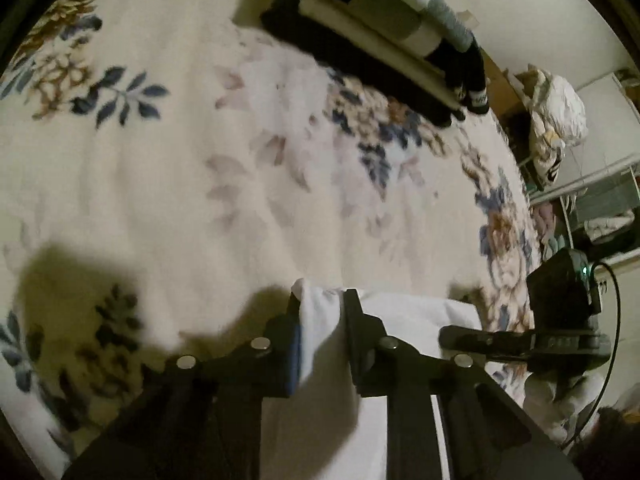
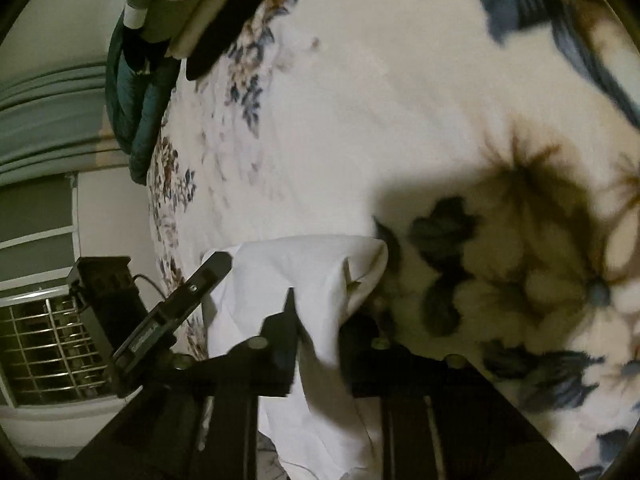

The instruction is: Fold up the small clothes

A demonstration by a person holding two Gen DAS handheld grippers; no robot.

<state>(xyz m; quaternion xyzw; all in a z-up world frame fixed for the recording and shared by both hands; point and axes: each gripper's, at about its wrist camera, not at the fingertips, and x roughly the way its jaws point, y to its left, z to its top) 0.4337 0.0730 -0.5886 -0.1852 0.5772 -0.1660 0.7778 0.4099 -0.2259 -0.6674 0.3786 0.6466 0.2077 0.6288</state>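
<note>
L claw (image 1: 322, 314), R claw (image 2: 316, 312) angled down, gripping white cloth (image 2: 304, 268)

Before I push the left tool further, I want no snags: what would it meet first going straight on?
Probably only the floral blanket. The left tool, shut on the white cloth, points down at open bedding; the folded stack looks well beyond.

The white garment (image 1: 400, 312) runs off the bottom edge in both wrist views, so its full shape and kind cannot be told. Where it passes between the fingers of the left tool (image 1: 320, 304) and the right tool (image 2: 316, 300), the fingers cover the pinched fabric. The folded pile (image 1: 372, 36) at the top is cut by the frame edge; it looks like dark and pale pieces, perhaps socks among them. The floral blanket (image 2: 400, 100) is smeared by motion blur on the right.
</note>
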